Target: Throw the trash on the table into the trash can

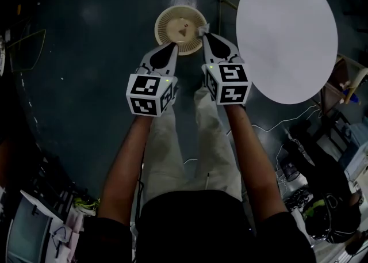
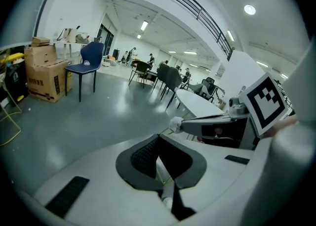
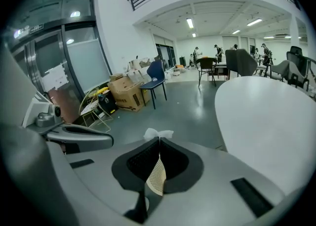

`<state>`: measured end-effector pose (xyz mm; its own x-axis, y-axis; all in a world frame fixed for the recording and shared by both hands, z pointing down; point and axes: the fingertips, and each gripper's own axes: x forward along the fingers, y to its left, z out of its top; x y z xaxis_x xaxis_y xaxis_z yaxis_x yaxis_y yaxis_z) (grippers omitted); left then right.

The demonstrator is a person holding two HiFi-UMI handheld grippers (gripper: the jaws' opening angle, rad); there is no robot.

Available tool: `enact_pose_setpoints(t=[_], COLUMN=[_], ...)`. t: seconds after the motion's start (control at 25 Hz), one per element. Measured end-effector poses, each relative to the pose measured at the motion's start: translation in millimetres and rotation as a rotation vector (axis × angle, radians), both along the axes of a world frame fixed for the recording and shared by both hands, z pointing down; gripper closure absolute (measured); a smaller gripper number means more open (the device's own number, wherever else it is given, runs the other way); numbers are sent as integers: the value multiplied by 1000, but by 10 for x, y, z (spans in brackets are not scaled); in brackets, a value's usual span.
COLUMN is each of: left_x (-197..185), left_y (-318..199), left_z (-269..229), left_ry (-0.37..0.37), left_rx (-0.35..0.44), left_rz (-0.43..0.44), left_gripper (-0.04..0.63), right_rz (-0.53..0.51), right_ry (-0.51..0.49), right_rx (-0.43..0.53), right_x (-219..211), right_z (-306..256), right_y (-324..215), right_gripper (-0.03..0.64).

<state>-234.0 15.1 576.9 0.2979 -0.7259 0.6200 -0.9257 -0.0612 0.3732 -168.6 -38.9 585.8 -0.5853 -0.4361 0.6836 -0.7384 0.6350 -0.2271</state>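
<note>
Trash item: a small white paper scrap, pinched at the very tip of the right gripper, whose jaws are pressed together on it. It hangs at the rim of the trash can, on the side nearest the round white table, presumably brought there so that parting the jaws drops it straight in. Companion left gripper: jaws closed on each other, nothing seen between them, poised over the can's near edge beside its partner, likely along for the ride with no load. Trash can: beige mesh, upright on the dark floor. Head view alone gives the layout from above, with both tips at the can. Right gripper view alone shows the scrap poking out past the closed jaw tips, and the can's mesh through the gap lower down. Left gripper view adds a side look at the right gripper, scrap at its tip.
</note>
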Motion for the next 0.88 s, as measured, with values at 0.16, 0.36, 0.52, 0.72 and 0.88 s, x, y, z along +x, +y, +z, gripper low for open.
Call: enact_pose_setpoints(t=[0.16,0.36,0.52,0.72,0.88], left_x=[-129,-227,-288,-243,-400], left_y=[123,212,255,315,317], left_z=[303,700,1137,1570,1866], left_ry=[12,53,69,70,63], left_rx=[-25,-44,-74,-113,-125], left_rz=[-15,-53,-75,-57,-50], left_gripper=[588,588,588,588,588], right_rz=[2,-5,-6,20,14], right_ry=[6,44,64,66,81], right_rx=[-18,-20,-41,-69,-81], right_x=[-121,-198,-252,-224,-375], right_z=[307,782,1211,1651,2020], right_y=[69,128,168,209,254], right_gripper=[594,594,593,593,592])
